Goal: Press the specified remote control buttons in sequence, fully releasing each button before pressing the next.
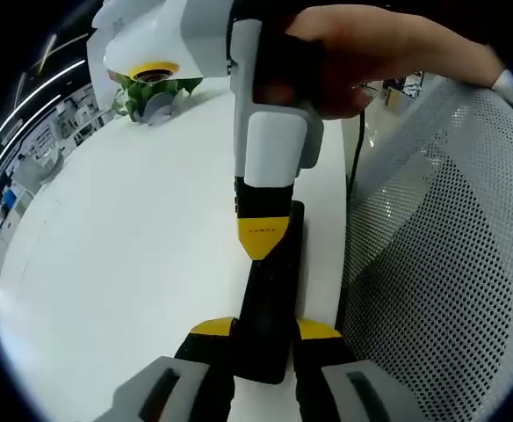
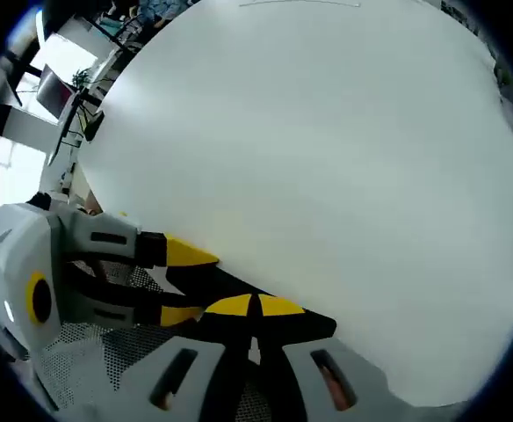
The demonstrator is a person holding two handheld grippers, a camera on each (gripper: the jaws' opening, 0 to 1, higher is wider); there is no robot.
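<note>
one black remote control [image 1: 270, 299] lies on the white desk [image 1: 125, 246], close along the desk edge that borders a grey perforated mesh chair back [image 1: 450, 255]. in the left gripper view, the left gripper [image 1: 265, 332] has its two yellow-tipped jaws on either side of the remote's near end, touching its long sides and clamping it in place. the right gripper [image 1: 262, 237] comes down from above in that same view, held by a person's hand [image 1: 362, 61]; its yellow tips sit together in a single point that rests on the top face of the remote near its far end, so its jaws are closed with nothing between them. a faint row of small marks runs across that yellow tip, too small to read. no button labels or brand on the remote can be made out; its face looks plain dark. at the far corner of the desk stands one small green plant [image 1: 155, 92] in a pale pot. in the right gripper view, the right gripper [image 2: 255, 308] shows its two yellow tips meeting over the dark remote [image 2: 230, 286], with the left gripper [image 2: 182, 281] entering from the left, its two yellow tips on either side of the remote at the desk [image 2: 327, 158] edge, above the mesh [image 2: 107, 365].
</note>
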